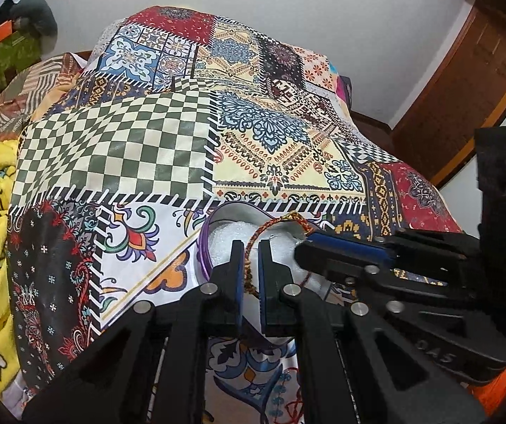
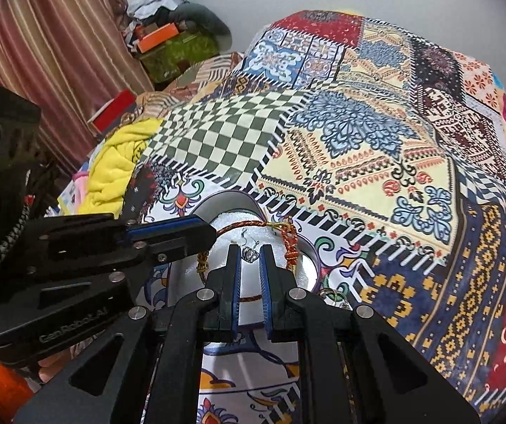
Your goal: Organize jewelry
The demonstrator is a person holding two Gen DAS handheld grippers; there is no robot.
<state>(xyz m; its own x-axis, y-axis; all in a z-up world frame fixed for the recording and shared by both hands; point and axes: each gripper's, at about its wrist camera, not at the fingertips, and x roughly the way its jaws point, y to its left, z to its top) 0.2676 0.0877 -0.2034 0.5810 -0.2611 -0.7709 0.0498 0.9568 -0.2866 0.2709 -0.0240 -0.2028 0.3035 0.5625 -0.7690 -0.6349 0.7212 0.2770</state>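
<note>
The braided cord bracelet, red-brown with a gold clasp, is stretched over a round white-padded box on the patchwork bedspread. Both the left gripper and right gripper are clamped on it, apparently. It runs roughly side to side between them.

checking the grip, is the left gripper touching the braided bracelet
Touching: the left wrist view shows the braided bracelet pinched inside the shut left gripper.
</note>
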